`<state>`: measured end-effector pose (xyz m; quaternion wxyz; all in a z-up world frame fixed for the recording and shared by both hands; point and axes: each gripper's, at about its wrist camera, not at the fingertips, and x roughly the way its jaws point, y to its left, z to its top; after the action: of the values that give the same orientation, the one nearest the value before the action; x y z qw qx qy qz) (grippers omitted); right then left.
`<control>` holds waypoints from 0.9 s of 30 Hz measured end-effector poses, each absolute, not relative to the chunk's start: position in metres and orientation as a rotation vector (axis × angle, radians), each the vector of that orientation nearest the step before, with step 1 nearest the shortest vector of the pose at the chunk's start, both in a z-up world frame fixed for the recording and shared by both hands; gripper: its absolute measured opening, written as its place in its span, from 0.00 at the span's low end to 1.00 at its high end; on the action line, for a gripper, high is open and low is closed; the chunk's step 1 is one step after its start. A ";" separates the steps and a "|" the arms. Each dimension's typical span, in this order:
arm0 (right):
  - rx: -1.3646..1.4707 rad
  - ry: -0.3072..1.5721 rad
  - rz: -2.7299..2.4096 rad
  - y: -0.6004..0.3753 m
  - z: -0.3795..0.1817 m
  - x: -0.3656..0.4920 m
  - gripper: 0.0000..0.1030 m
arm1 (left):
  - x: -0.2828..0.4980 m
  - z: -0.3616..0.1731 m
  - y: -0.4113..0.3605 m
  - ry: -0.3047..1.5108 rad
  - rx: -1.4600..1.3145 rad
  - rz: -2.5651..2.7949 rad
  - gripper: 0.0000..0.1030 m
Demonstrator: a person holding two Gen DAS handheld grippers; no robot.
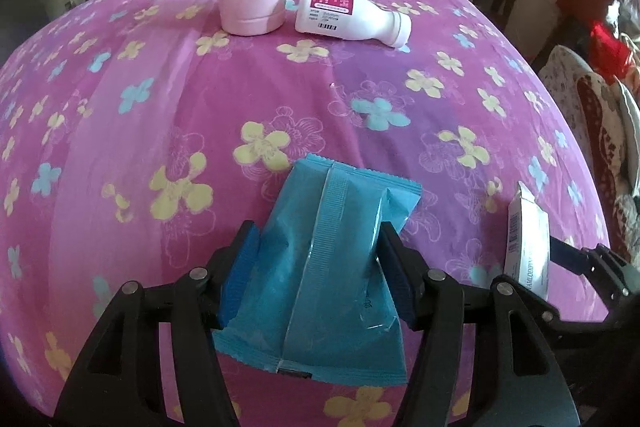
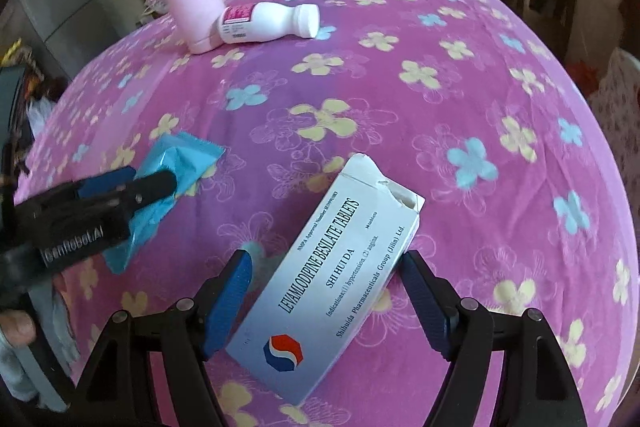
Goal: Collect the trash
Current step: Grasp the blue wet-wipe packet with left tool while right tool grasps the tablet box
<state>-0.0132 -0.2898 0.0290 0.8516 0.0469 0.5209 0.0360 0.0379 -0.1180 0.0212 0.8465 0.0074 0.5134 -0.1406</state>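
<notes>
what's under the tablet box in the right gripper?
Around the tablet box, only the pink flowered tablecloth shows, plus a blue flower print by its left edge. Whatever lies directly beneath is covered. The box sits between the right gripper pads.

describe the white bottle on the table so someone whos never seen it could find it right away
On the pink flowered tablecloth, look to the far side for the tall pink flask. The white bottle beside it lies on its side, with a magenta label; the flask stands upright.
</notes>
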 end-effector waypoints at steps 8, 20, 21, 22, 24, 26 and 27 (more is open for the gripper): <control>0.018 1.093 0.147 -0.305 0.030 -0.042 0.53 | 0.007 0.029 -0.121 1.094 0.005 -0.305 0.43; 0.043 1.101 0.086 -0.318 0.028 -0.073 0.63 | -0.013 0.021 -0.130 1.119 0.004 -0.303 0.58; 0.036 1.095 0.081 -0.316 0.027 -0.074 0.63 | -0.014 0.022 -0.129 1.113 -0.007 -0.299 0.58; 0.027 1.088 0.076 -0.315 0.027 -0.074 0.53 | -0.015 0.022 -0.130 1.113 -0.009 -0.297 0.56; -0.001 1.069 0.067 -0.313 0.029 -0.077 0.50 | -0.019 0.024 -0.131 1.106 -0.010 -0.298 0.51; 0.008 1.071 0.076 -0.315 0.031 -0.080 0.48 | -0.025 0.030 -0.133 1.086 0.001 -0.308 0.44; 0.010 1.065 0.078 -0.316 0.033 -0.082 0.48 | -0.028 0.035 -0.134 1.076 -0.002 -0.316 0.43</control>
<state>-0.0816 -0.3161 0.0332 0.8609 0.0047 0.5074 0.0371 -0.0285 -0.1345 0.0350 0.8467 -0.0008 0.5104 -0.1500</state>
